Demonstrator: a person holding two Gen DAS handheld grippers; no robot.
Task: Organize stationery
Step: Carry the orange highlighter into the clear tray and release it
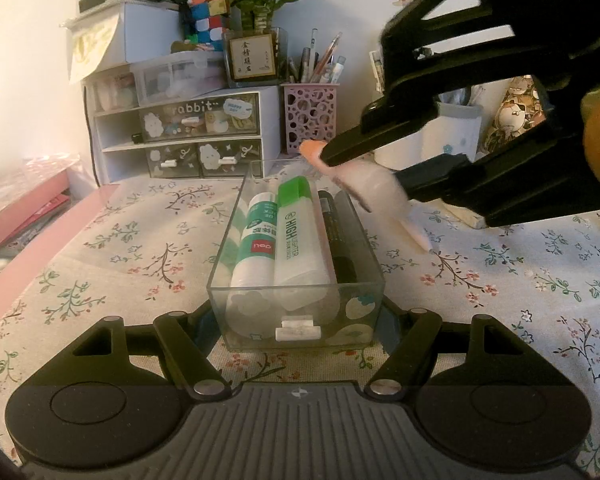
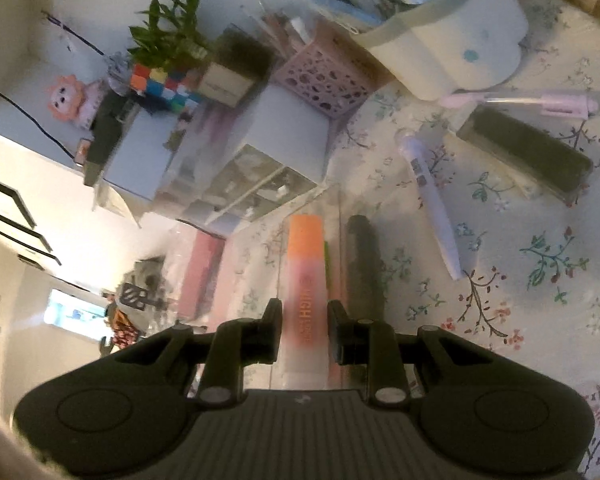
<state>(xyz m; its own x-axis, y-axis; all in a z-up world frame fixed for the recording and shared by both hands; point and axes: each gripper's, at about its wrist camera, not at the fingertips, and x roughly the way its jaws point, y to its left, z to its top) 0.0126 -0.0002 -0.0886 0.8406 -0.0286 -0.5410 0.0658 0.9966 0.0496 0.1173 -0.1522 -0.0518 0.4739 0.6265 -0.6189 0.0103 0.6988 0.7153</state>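
Straddling the clear tray point(image 1: 296, 300), left gripper point(image 1: 296, 320) spread wide at its near wall; glue stick point(image 1: 254, 240), green highlighter point(image 1: 296, 240), black marker point(image 1: 340, 240) inside, little room left. Right wrist: right gripper point(image 2: 304, 330) clamps orange highlighter point(image 2: 305, 280) over tray's far edge; purple pen point(image 2: 432, 204) lies beside.

Floral tablecloth point(image 1: 120, 248) over the table. On it: clear drawer tray point(image 1: 296, 320), white drawer unit point(image 1: 188, 136), pink pen holder point(image 1: 310, 120). Also purple pen point(image 2: 432, 200), black case point(image 2: 528, 156).
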